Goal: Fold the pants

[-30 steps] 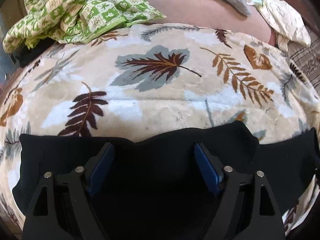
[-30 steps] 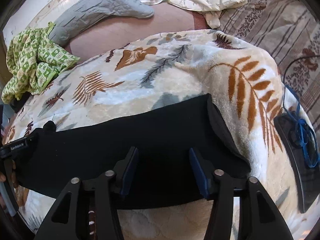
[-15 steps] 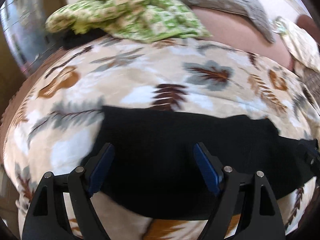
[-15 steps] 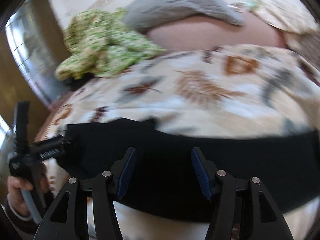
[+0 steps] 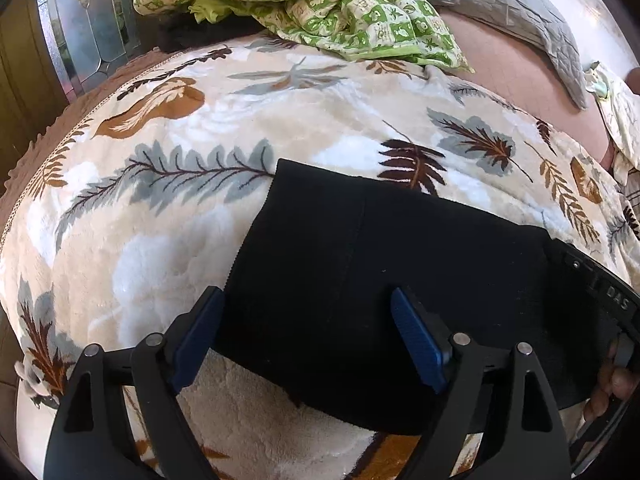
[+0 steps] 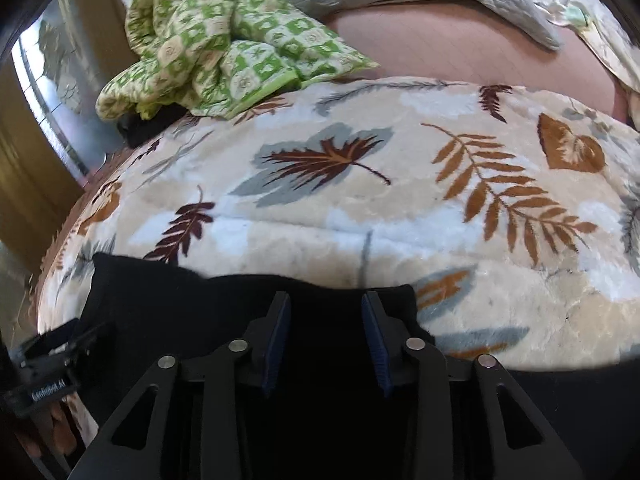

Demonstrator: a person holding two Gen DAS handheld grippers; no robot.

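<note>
Black pants (image 5: 400, 240) lie flat across a cream blanket with leaf prints (image 5: 280, 128). My left gripper (image 5: 306, 300) hovers over their left end, its jaws wide and still opening, both blue pads clear of the cloth. My right gripper (image 6: 326, 300) is over the pants' (image 6: 192, 304) far edge. Its jaws are closing, with black cloth in the gap between them and no pinch visible. The right gripper's body (image 5: 592, 300) also shows at the right edge of the left wrist view, held by a hand (image 5: 612, 384). The left gripper's body (image 6: 48, 376) appears at the lower left of the right wrist view.
A crumpled green checked quilt (image 5: 340, 4) lies at the blanket's far side, with a grey quilted cover (image 5: 520, 12) beyond it on a pink sheet (image 6: 460, 52). A glass-panelled door (image 5: 84, 24) stands by the bed's left edge. A pale floral cloth (image 5: 624, 120) lies at far right.
Both grippers have moved left along the pants. The left one now stands over their left end. The right one's jaws have narrowed and sit at the far edge.
</note>
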